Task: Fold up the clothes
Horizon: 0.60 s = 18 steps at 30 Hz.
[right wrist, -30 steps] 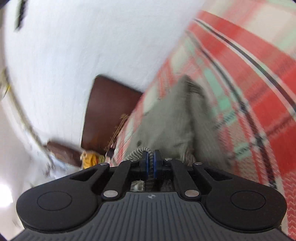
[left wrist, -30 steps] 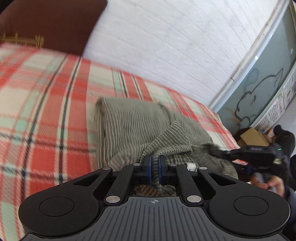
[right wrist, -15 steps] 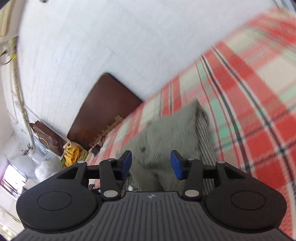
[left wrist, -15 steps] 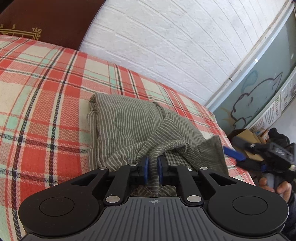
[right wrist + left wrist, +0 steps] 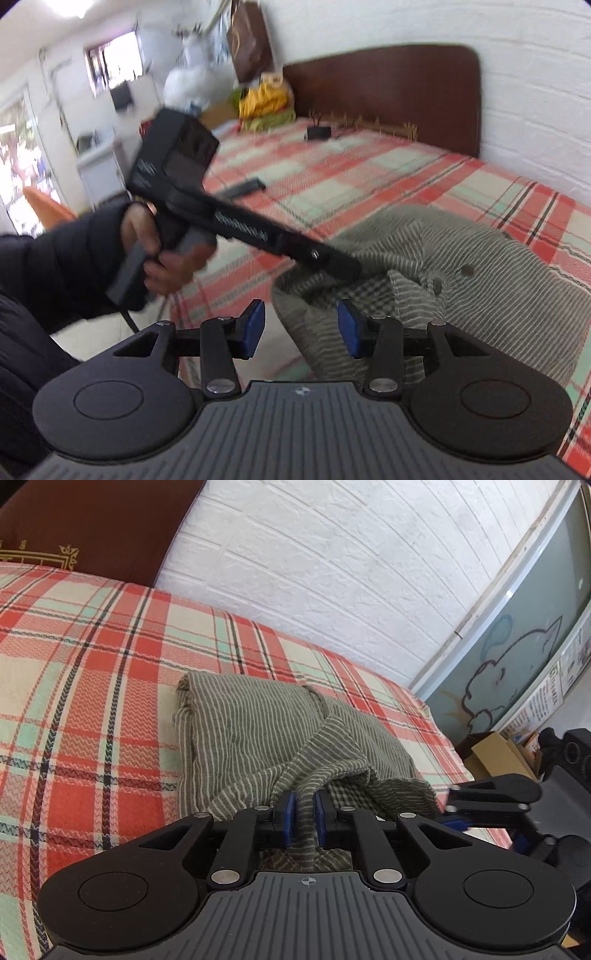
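Both tongs let go of the shirt

The left tongs (image 5: 303,821), clamped on a fold of the striped shirt (image 5: 258,738) a second ago, are opening around it; the right tongs (image 5: 301,328) have released, closing slightly, rolled upright and drawn back from the shirt's edge.

A home bedroom: plaid-covered bed (image 5: 92,686), dark wooden headboard (image 5: 388,92), white brick wall (image 5: 332,572).
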Tool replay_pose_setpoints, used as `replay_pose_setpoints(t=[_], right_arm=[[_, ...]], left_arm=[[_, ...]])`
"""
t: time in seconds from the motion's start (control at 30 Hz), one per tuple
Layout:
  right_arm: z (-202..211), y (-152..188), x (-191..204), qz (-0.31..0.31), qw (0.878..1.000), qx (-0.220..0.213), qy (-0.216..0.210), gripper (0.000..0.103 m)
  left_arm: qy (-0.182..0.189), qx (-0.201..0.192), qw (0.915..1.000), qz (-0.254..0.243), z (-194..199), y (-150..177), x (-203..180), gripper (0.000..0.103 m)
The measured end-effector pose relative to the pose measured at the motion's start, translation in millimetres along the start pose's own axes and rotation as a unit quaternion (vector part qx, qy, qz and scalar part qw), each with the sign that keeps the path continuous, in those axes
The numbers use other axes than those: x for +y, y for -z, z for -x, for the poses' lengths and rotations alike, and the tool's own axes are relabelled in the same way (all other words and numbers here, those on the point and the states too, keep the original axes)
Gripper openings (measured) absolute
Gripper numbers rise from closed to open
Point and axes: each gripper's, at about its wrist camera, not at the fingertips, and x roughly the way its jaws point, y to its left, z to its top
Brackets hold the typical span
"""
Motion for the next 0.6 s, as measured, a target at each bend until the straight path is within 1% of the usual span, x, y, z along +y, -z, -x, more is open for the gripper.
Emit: replay_pose_setpoints(t=[0.07, 0.1, 0.2, 0.23, 0.37, 0.47, 0.5, 0.53, 0.57, 0.6], right_arm=[[-6, 3, -3, 0.012, 1.000, 0.014, 0.014, 0.049], [-8, 4, -3, 0.018, 0.999, 0.020, 0.018, 0.047], [-12, 9, 2, 0.036, 0.998, 0.043, 0.029, 0.018], [-11, 11, 5, 0.043, 0.997, 0.047, 0.037, 0.012], [-2, 16, 17, 0.073, 0.994, 0.050, 0.061, 0.009], [7, 18, 31, 0.115, 0.989, 0.050, 0.083, 0.009], [8, 18, 34, 0.126, 0.987, 0.054, 0.087, 0.009], [9, 18, 36, 0.135, 0.985, 0.059, 0.089, 0.003], [9, 20, 38, 0.141, 0.984, 0.068, 0.089, 0.002], [6, 23, 39, 0.148, 0.982, 0.075, 0.094, 0.002]], left_arm=[[0.001, 0.000, 1.0000, 0.002, 0, 0, 1, 0.027], [0.001, -0.001, 1.0000, 0.004, 1, 0, 2, 0.027], [0.002, -0.007, 0.9999, 0.012, 2, 0, 5, 0.027], [0.001, -0.011, 0.9998, 0.017, 3, -1, 7, 0.027], [0.002, -0.022, 0.9989, 0.042, 8, -6, 14, 0.027], [0.000, -0.029, 0.9987, 0.042, 11, -11, 14, 0.022], [-0.001, -0.032, 0.9986, 0.041, 11, -12, 14, 0.019], [-0.005, -0.033, 0.9986, 0.041, 11, -12, 14, 0.019], [-0.007, -0.034, 0.9985, 0.042, 10, -12, 14, 0.018], [-0.007, -0.031, 0.9983, 0.048, 8, -11, 16, 0.015]])
